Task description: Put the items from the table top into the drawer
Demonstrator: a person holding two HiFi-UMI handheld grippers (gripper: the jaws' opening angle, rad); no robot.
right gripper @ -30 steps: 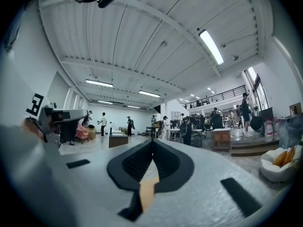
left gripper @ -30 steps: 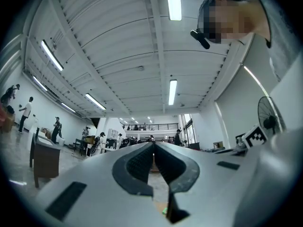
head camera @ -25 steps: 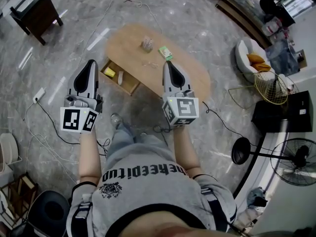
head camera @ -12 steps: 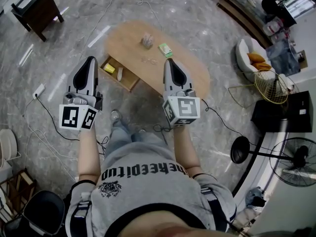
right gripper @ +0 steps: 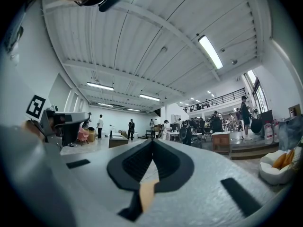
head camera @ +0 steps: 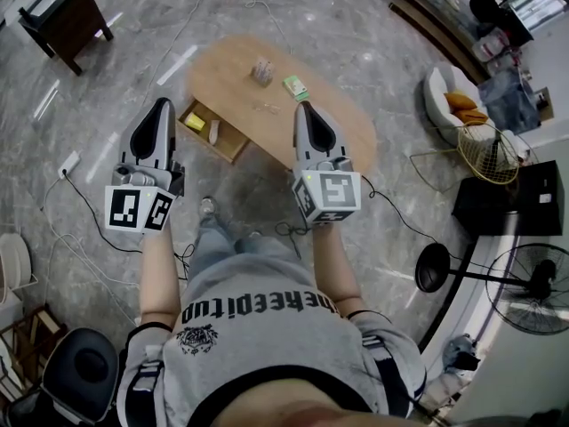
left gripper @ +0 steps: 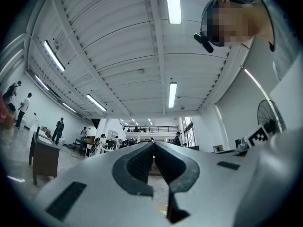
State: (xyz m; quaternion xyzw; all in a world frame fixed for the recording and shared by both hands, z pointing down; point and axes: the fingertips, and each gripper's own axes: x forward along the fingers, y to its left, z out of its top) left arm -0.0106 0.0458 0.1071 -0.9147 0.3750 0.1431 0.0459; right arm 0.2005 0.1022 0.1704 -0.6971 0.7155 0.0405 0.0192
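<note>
While the left gripper [head camera: 162,107] and right gripper [head camera: 304,112] hang closed and empty, the green packet [head camera: 296,88] lies near twelve o'clock from the nearer right one.

Two grippers [head camera: 162,105] [head camera: 303,107], one table [head camera: 229,68], one drawer [head camera: 229,142]

Head view above table [head camera: 227,83], gripper views outward

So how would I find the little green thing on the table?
Look for the oval wooden table in front of the person. A few small things lie on top of it, and the green box is the flat one just past the tip of the right gripper. The brownish thing next to it stands taller and has no green on it.
</note>
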